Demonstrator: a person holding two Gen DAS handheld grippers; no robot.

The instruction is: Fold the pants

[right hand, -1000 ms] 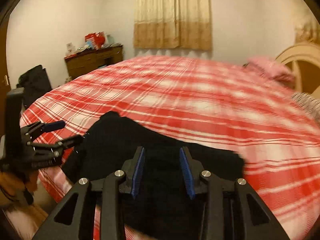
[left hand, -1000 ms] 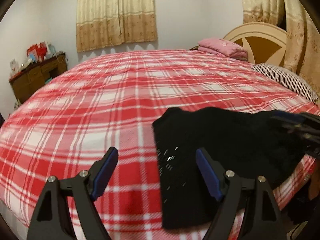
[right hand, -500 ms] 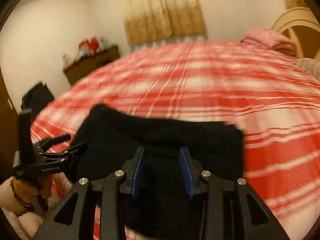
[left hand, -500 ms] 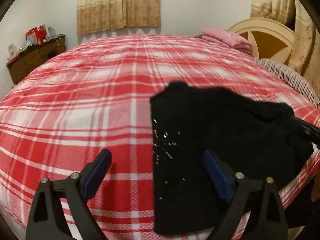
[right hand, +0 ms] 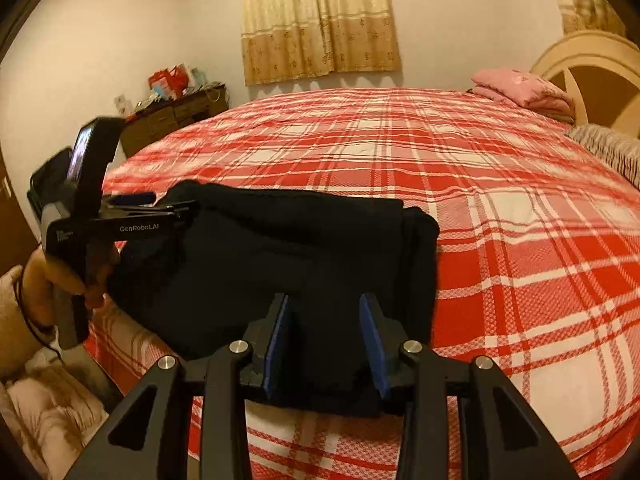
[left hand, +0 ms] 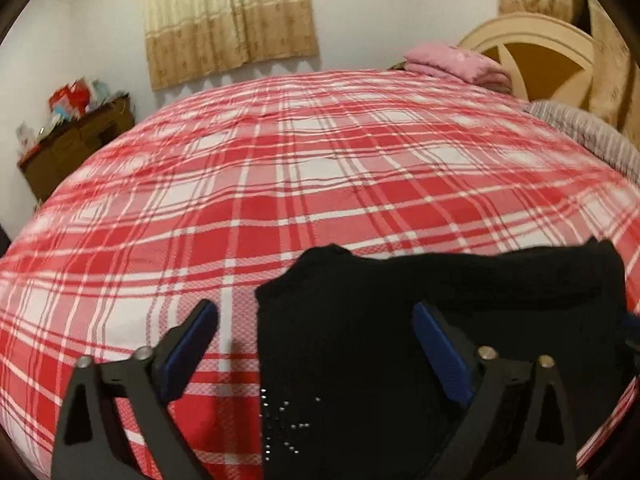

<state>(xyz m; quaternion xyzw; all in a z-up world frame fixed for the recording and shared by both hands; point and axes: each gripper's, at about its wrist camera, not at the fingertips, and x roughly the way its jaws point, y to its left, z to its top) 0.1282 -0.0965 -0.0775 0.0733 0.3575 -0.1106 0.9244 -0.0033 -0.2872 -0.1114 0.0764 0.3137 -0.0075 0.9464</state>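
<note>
Black pants (left hand: 440, 300) lie bunched in a thick fold near the front edge of the red plaid bed (left hand: 320, 184). My left gripper (left hand: 316, 344) hovers over their left edge, its jaws opening to their widest. Small shiny studs on the cloth show between the jaws, and the pads do not touch it. In the right wrist view the left gripper (right hand: 168, 205) sits at the left end of the pants (right hand: 280, 248), held by a person's hand (right hand: 60, 276). My right gripper (right hand: 326, 340) is at the near edge, its blue pads closed on a thick wad of the black cloth.
A folded pink blanket (right hand: 524, 88) and a striped pillow (right hand: 608, 148) lie by the headboard (right hand: 592, 68) at the far right. A cluttered wooden dresser (right hand: 176, 116) stands against the far left wall. Pink fabric (right hand: 48, 408) lies below the bed's near left corner.
The left jaws have spread wider and the left gripper has shifted over the pants' left edge. The right gripper has moved with the cloth still between its pads, and its view has levelled.
</note>
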